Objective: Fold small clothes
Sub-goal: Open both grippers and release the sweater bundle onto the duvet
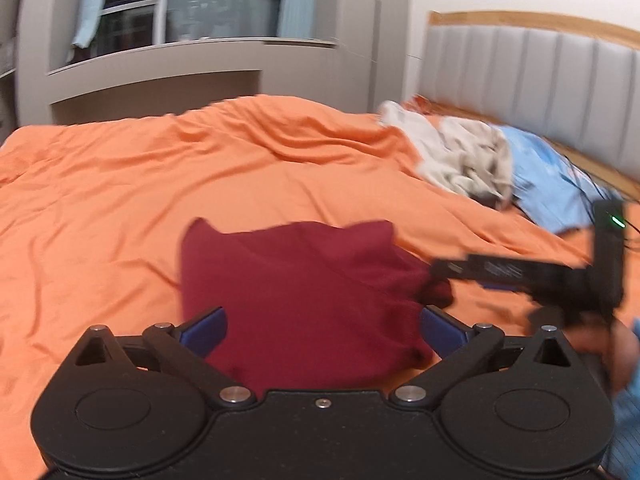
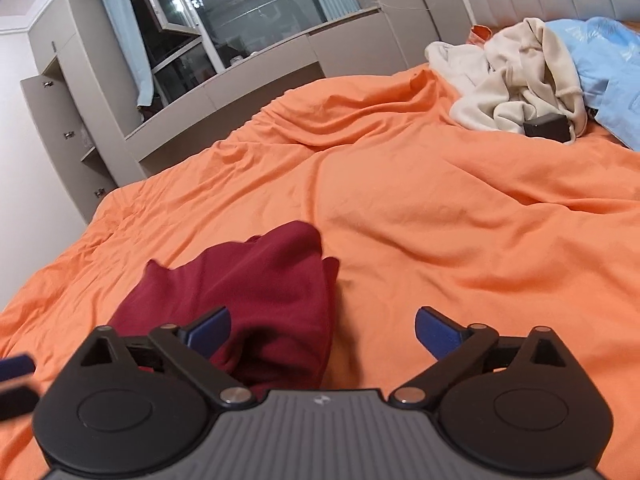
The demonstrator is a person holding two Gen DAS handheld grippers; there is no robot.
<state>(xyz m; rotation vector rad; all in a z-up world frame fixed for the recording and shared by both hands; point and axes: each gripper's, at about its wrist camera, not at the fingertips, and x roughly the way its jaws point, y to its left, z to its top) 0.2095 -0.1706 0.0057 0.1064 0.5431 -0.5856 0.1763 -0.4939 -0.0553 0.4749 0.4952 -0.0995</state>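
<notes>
Wide-open right gripper over orange bedspread, maroon garment by its left finger.

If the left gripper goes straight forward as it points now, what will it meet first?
Most likely the dark red garment, which lies between the open fingers of the left gripper; the orange bedcover is under it.

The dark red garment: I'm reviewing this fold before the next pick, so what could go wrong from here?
1. The dark red garment lies bunched between the open left gripper fingers; closing now might pinch several layers or the orange sheet.
2. The right gripper stands open with one finger over the garment's edge, so pulling back may drag the fold loose.
3. The two grippers are close together and could collide.
</notes>
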